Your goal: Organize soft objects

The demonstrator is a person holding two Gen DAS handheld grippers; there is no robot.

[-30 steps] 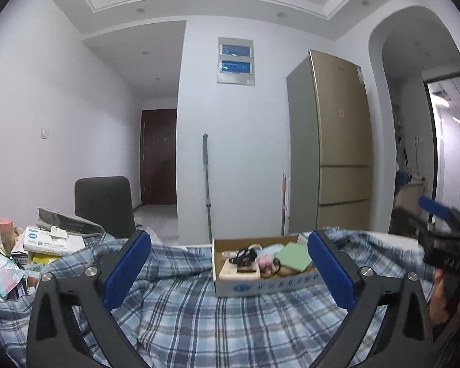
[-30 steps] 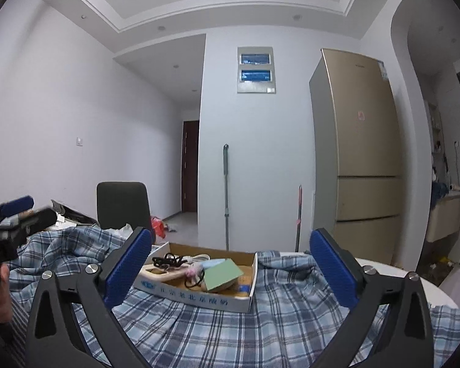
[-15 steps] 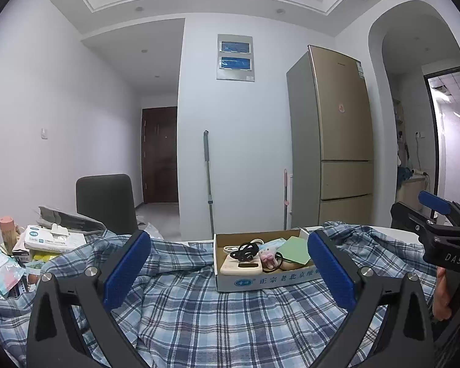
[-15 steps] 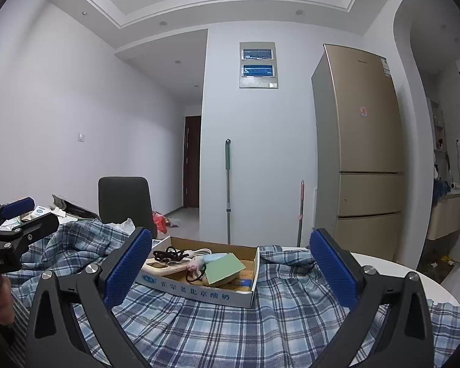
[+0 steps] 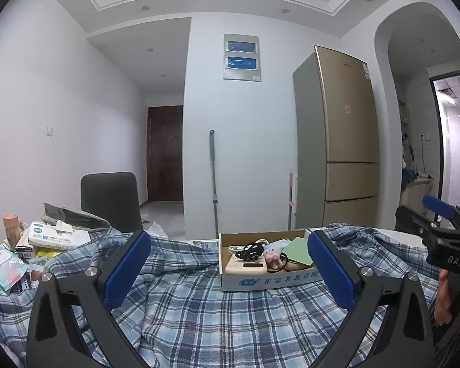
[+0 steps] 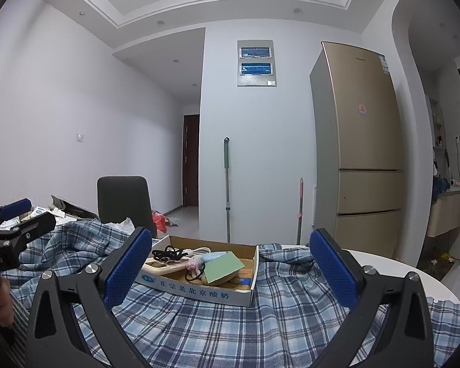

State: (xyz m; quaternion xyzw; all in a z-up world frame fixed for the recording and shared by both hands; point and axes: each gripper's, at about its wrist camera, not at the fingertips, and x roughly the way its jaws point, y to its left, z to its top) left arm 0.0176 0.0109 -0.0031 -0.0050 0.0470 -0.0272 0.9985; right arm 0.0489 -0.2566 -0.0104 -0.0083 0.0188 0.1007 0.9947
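Note:
A blue plaid shirt (image 5: 199,312) lies crumpled over the table, and also fills the lower part of the right wrist view (image 6: 276,316). On it rests a shallow cardboard box (image 5: 270,280) (image 6: 199,289) holding a black cable, a small pink plush toy (image 5: 273,253), a green card and a white power strip. My left gripper (image 5: 228,270) is open, above the shirt and short of the box. My right gripper (image 6: 230,265) is open too, level with it on the right. Neither holds anything. Each gripper shows at the edge of the other's view.
Tissue packs and packets (image 5: 55,236) crowd the table's left end, beside a dark chair (image 5: 110,199). The white round table edge (image 6: 414,276) shows at right. Behind stand a gold fridge (image 5: 343,141) and two mop handles.
Both grippers have shifted only slightly, staying open over the shirt. The box and shirt have not moved.

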